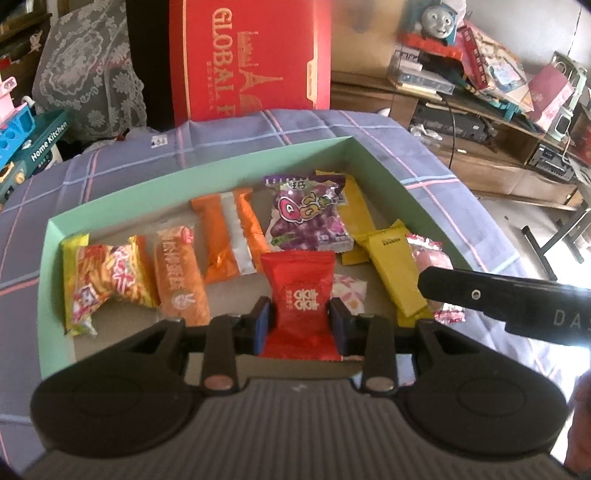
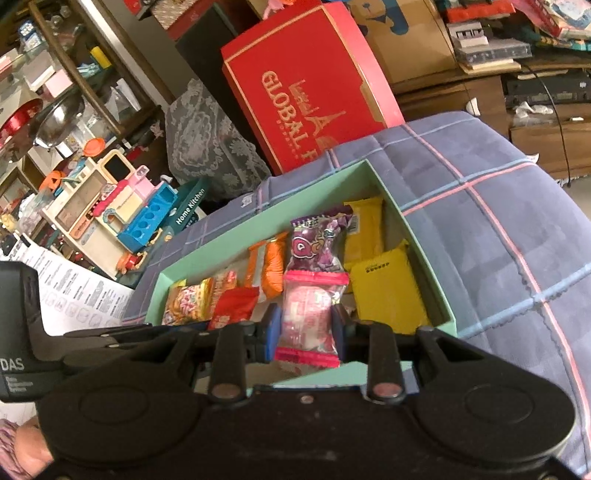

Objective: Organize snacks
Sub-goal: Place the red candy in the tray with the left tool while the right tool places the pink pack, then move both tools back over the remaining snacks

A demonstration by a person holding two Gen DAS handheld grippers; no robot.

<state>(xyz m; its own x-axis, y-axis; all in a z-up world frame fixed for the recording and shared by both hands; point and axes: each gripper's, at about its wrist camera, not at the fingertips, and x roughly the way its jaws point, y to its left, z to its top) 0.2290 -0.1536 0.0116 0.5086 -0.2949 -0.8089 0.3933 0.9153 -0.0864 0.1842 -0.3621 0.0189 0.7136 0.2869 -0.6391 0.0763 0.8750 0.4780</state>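
Lettering "GLOBAL" marks red carton (image 1: pixel 251 59) behind green box (image 1: pixel 207 173).

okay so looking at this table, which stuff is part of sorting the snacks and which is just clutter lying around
Part of the job:
- shallow mint-green cardboard tray
- red foil snack packet in the left tool
- pink-and-clear plastic sweet packet in the right tool
- purple grape-candy bag
- yellow wrapped bars

Just lying about:
- big red cardboard gift box
- blue toy train
- toy kitchen set
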